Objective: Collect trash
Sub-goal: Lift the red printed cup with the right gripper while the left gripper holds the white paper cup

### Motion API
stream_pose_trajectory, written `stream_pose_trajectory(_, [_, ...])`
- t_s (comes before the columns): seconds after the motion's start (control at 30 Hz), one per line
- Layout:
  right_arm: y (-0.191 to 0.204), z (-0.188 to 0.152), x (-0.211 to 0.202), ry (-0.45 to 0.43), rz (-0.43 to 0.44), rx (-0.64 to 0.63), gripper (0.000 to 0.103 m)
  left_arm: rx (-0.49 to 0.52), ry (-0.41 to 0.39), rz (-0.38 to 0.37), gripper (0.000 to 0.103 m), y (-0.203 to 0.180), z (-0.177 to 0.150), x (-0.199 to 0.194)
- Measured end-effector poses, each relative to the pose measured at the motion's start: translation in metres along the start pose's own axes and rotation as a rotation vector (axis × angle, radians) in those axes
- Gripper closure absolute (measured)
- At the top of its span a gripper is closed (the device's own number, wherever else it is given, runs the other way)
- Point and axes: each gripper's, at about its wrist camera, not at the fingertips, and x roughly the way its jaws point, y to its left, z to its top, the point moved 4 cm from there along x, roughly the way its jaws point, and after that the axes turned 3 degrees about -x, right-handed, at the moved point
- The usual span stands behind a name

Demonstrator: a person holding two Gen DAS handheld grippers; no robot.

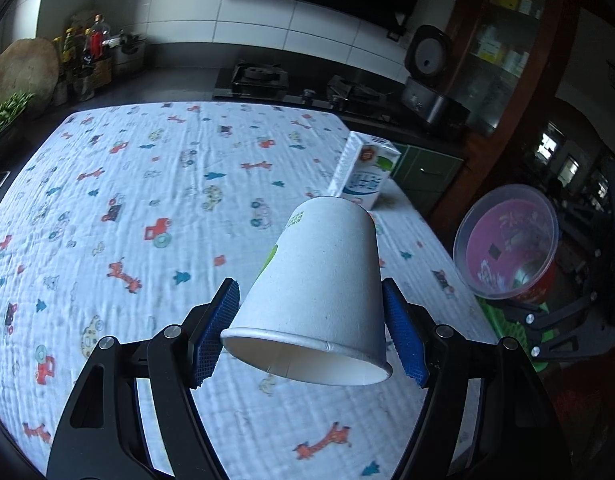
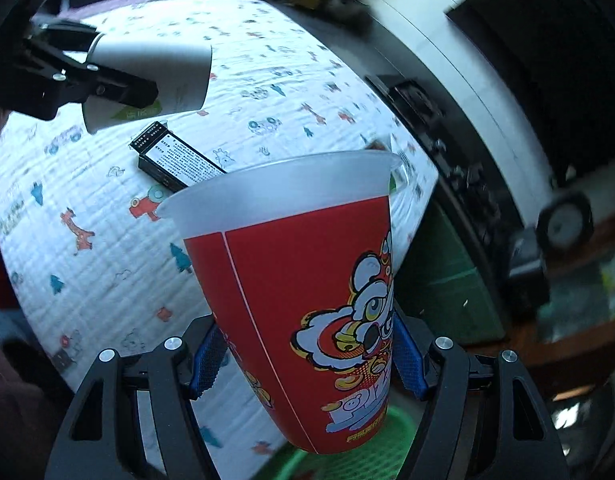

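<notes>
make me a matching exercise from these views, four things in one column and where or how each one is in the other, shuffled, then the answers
Things:
1. white paper cup
2. red plastic cup
3. black box
4. milk carton

States:
A. lying flat on the printed tablecloth
B. standing near the table's far right edge
C. clamped in the left gripper, open mouth toward the camera
D. clamped in the right gripper, clear rim away from the camera

Pairs: 1-C, 2-D, 3-A, 4-B
</notes>
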Motion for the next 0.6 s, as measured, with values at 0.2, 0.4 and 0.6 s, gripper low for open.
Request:
stream_pose_trajectory(0.2, [-0.007, -0.025, -0.004, 0.005, 0.02, 0.127, 0.034, 0.026, 0.009, -0.022, 0.032, -0.021, -0.003, 0.003])
stream_pose_trajectory(0.4, [-0.014, -0.046, -0.008, 0.004, 0.034, 0.249, 0.034, 0.041, 0.013, -0.049, 0.032, -0.039, -0.007, 0.005])
stream_pose_trajectory(0.6, [-0.017, -0.063, -0.013, 0.015, 0.031, 0.306, 0.034, 0.053, 0.008, -0.071, 0.032, -0.05, -0.011, 0.003])
